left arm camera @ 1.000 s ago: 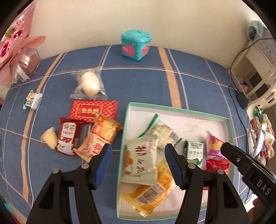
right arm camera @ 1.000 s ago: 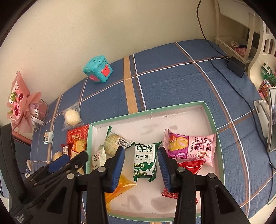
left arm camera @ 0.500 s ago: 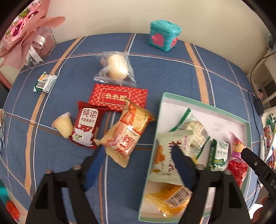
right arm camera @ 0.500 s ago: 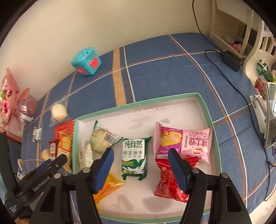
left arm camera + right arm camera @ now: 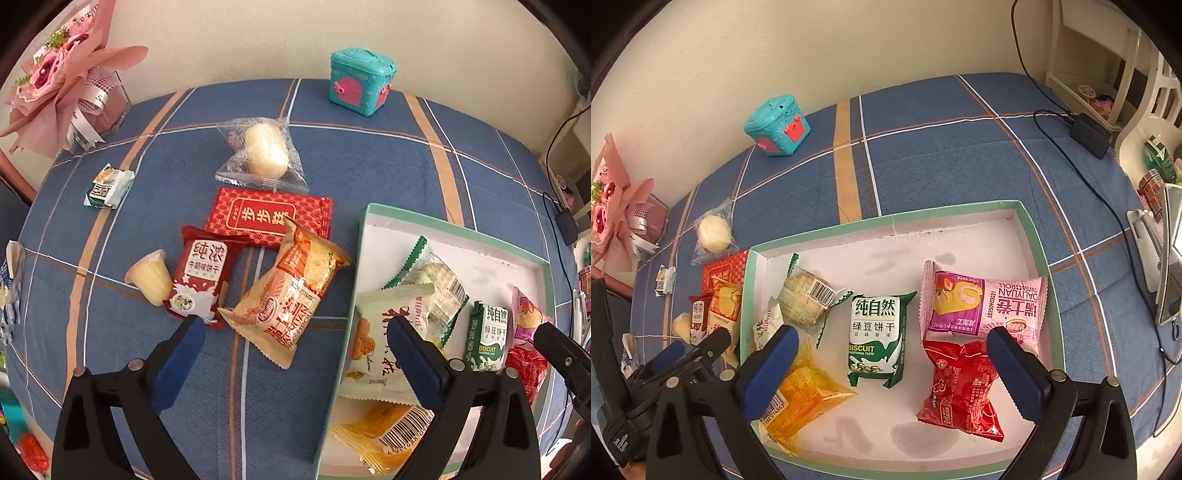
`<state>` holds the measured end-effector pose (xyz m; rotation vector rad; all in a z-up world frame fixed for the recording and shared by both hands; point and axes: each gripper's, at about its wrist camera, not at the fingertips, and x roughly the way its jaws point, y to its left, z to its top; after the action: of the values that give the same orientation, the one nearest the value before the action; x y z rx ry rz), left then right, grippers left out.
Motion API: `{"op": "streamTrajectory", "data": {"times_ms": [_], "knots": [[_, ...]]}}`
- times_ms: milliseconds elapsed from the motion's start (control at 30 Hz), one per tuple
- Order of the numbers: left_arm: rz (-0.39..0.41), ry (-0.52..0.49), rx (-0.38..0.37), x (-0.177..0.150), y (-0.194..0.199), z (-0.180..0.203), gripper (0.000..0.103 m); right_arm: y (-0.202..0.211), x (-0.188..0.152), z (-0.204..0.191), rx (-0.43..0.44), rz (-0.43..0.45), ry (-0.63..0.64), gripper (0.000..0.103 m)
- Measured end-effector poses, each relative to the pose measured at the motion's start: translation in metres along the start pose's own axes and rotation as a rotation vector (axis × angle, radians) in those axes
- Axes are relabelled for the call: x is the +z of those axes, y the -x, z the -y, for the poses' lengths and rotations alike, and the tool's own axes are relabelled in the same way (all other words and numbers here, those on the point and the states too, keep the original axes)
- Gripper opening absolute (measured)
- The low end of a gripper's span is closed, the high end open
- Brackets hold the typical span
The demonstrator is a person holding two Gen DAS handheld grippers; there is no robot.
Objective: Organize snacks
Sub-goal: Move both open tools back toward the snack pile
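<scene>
A white box with a green rim (image 5: 886,218) (image 5: 364,236) holds several snacks: a green biscuit pack (image 5: 875,341), a pink roll pack (image 5: 986,302), a red pack (image 5: 960,391) and an orange pack (image 5: 803,398). My right gripper (image 5: 892,352) is open and empty above them. My left gripper (image 5: 293,341) is open and empty just above an orange-and-cream snack bag (image 5: 291,291) lying left of the box. Beside that bag lie a dark red milk biscuit pack (image 5: 201,277), a flat red packet (image 5: 269,216), a jelly cup (image 5: 149,277), a wrapped bun (image 5: 264,153) and a small green pack (image 5: 107,186).
A teal toy box (image 5: 362,86) stands near the wall. A pink bouquet (image 5: 62,85) sits at the far left. A black cable and adapter (image 5: 1089,134) lie at the right, by white furniture (image 5: 1108,74). The blue checked cloth (image 5: 369,158) covers the surface.
Both grippers have opened wider. The left gripper has moved left, from over the box to over the loose snacks. The right gripper has shifted right over the box.
</scene>
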<state>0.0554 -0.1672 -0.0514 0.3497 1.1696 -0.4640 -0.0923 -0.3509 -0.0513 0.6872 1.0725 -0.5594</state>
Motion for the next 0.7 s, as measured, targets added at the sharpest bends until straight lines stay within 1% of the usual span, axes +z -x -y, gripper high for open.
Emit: {"op": "streamTrajectory", "data": {"times_ms": [100, 233, 433, 700], "knots": [[0.011, 0.005, -0.011, 0.002, 0.001, -0.001, 0.099, 0.000, -0.001, -0.001, -0.006, 0.011, 0.008, 0.103], [0.045, -0.012, 0.003, 0.003, 0.005, 0.000, 0.099, 0.001, -0.001, -0.004, 0.000, 0.029, 0.021, 0.103], [0.118, -0.002, 0.009, 0.006, 0.016, 0.000, 0.099, 0.001, -0.001, -0.011, -0.004, 0.035, 0.042, 0.103], [0.151, 0.022, 0.020, 0.009, 0.022, -0.017, 0.099, -0.003, -0.003, -0.023, -0.009, 0.033, 0.056, 0.103]]}}
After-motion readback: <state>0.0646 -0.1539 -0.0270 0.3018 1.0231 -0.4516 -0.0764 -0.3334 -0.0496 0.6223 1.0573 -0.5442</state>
